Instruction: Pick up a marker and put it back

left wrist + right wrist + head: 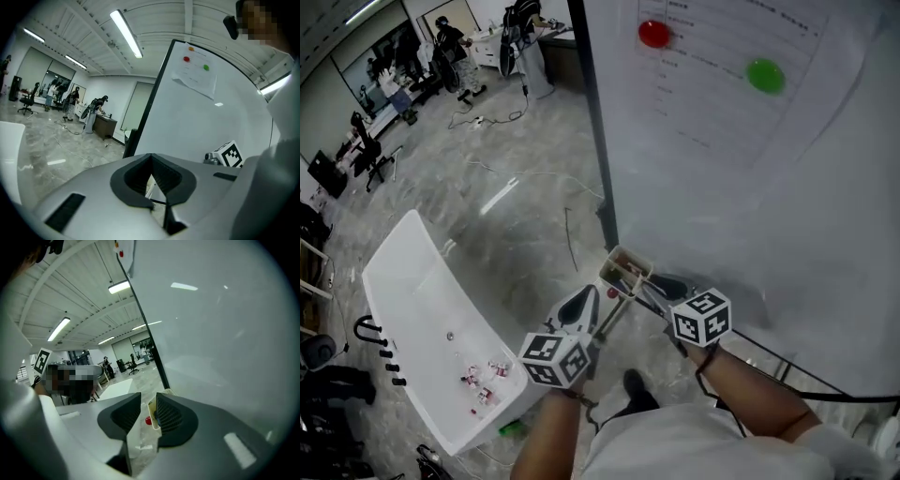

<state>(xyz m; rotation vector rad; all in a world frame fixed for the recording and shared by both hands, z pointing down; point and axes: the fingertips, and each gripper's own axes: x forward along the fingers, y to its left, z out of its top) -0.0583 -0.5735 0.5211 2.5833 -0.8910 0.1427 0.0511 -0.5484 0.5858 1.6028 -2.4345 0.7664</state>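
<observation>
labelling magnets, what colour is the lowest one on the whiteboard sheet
Green magnet, clearest in the head view.

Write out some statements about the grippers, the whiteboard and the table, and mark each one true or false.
1. The right gripper has its jaws apart. True.
2. A red magnet and a green magnet sit on the sheet on the whiteboard. True.
3. The white table stands on the person's right. False: it is on the left, away from the whiteboard.
4. The left gripper grips a marker. False: its jaws are together with nothing between them.
</observation>
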